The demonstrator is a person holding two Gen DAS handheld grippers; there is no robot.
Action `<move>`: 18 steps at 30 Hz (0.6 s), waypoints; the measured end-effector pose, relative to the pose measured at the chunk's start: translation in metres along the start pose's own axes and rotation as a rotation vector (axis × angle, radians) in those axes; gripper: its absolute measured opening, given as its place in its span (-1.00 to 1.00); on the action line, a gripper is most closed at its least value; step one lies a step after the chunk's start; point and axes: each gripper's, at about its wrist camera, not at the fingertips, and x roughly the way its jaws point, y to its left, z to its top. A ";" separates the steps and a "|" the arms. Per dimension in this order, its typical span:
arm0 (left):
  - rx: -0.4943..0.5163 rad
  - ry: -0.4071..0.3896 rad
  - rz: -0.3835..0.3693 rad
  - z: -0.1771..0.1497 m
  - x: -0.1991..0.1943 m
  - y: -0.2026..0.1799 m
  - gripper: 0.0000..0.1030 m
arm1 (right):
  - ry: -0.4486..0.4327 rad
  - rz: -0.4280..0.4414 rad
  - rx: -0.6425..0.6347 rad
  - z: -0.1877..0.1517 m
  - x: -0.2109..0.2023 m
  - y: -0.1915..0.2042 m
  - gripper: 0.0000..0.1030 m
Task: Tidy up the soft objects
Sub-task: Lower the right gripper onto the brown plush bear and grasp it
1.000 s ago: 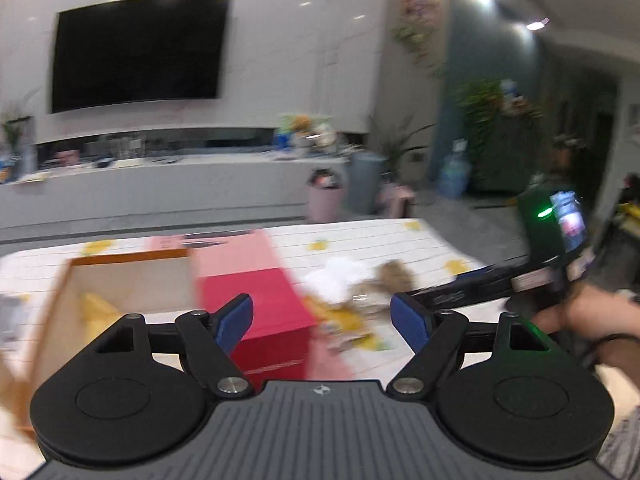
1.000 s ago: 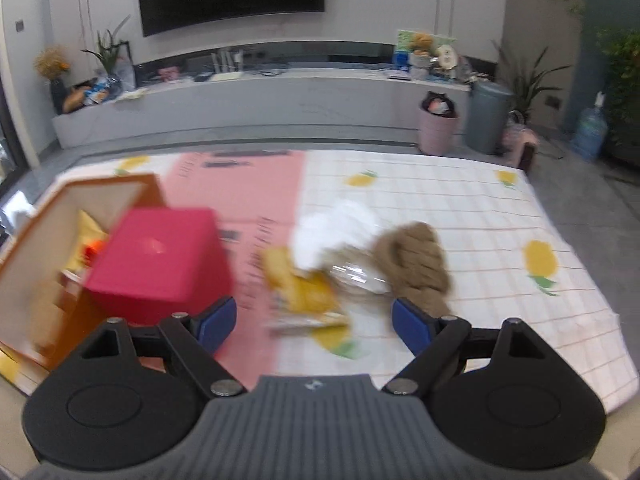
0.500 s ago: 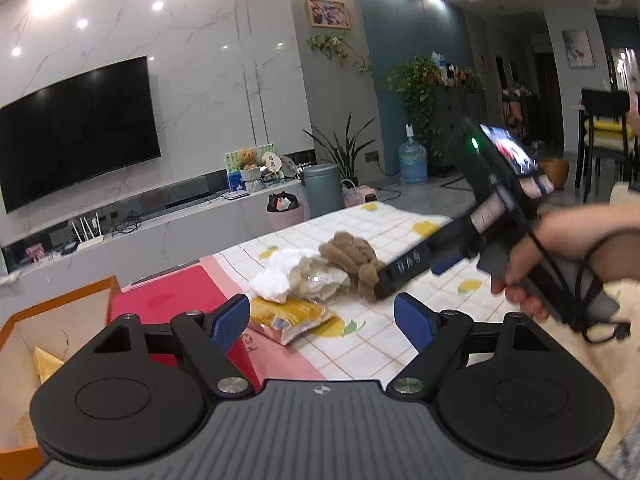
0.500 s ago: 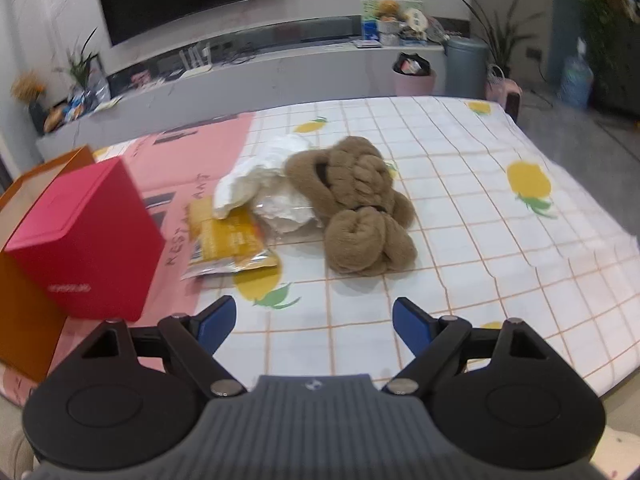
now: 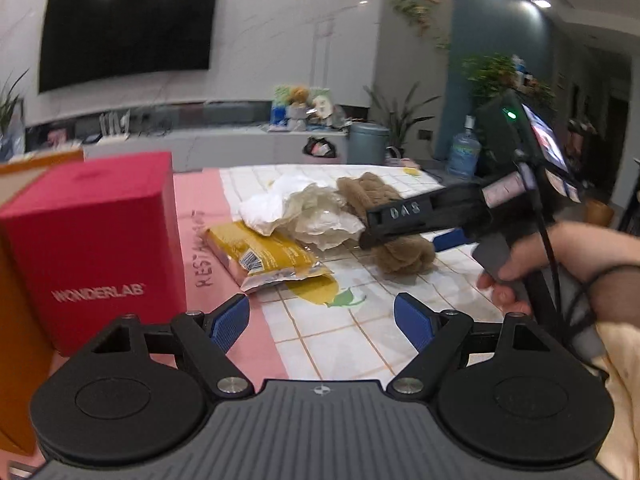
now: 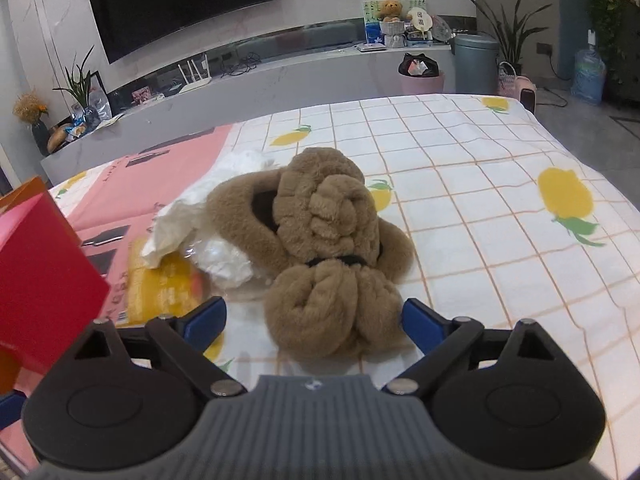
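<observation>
Brown plush slippers lie near, centred between my right gripper pads; jaws opening wide, holding nothing. Step: approach. Next: lower, close. Left gripper open, empty.

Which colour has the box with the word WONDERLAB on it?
Red box, white lettering; clearest in the left wrist view.

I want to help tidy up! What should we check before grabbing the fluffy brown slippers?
1. Right tool wide enough: ok, jaws opening, slippers not gripped.
2. Brown slippers lined up ahead of it: ok.
3. White plastic bag clear of slippers: not ok, it touches them.
4. Left tool free: ok, open and empty.
5. Orange box has room: cannot tell.
</observation>
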 end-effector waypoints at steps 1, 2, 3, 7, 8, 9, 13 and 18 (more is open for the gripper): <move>-0.014 0.009 0.008 0.000 0.005 0.000 0.87 | 0.002 -0.005 -0.017 0.001 0.004 -0.001 0.80; -0.030 0.014 0.011 0.001 0.008 0.000 0.87 | 0.002 -0.010 -0.033 0.001 0.008 -0.001 0.77; -0.043 0.019 0.017 0.001 0.011 0.001 0.87 | 0.002 -0.018 -0.046 0.001 0.011 -0.002 0.73; -0.078 0.050 0.048 -0.001 0.019 0.002 0.87 | 0.036 -0.026 -0.025 0.000 0.015 -0.011 0.21; -0.093 0.052 0.053 -0.002 0.019 0.002 0.87 | 0.041 -0.021 -0.020 0.000 0.012 -0.012 0.13; -0.112 0.046 0.048 -0.003 0.016 0.004 0.87 | 0.048 -0.021 -0.027 -0.001 0.010 -0.012 0.09; -0.140 0.031 0.034 -0.010 0.006 0.007 0.87 | 0.132 -0.042 -0.083 -0.007 -0.004 -0.010 0.07; -0.163 0.024 0.022 -0.017 -0.007 0.014 0.87 | 0.333 -0.038 -0.122 -0.013 -0.022 -0.004 0.27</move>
